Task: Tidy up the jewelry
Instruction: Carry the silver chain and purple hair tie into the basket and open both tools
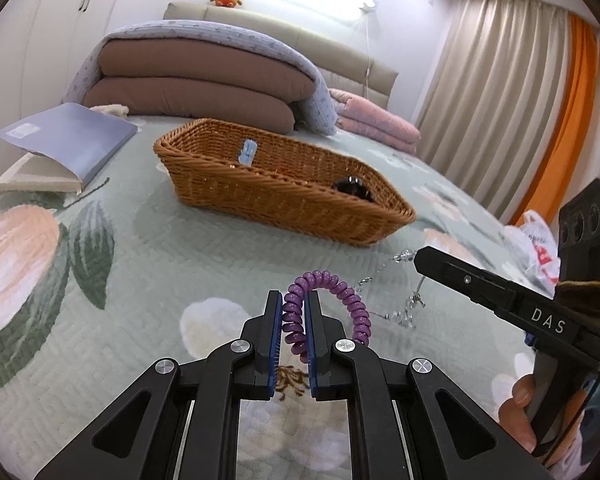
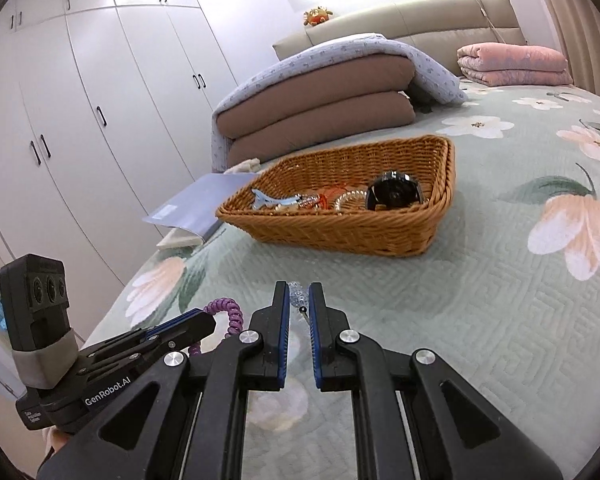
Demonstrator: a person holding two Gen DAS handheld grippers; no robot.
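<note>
Left gripper: we clench the purple hair tie.
Right gripper: we clench the chain.
Basket: ahead of both.

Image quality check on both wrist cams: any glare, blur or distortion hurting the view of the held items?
Left wrist: strong fisheye bend and dark vignette at the corners, ceiling lights blown out; purple coil hair tie in the left gripper is sharp. Right wrist: same distortion, even light; clear beaded piece in the right gripper is small and hard to resolve; wicker basket is slightly soft.
</note>
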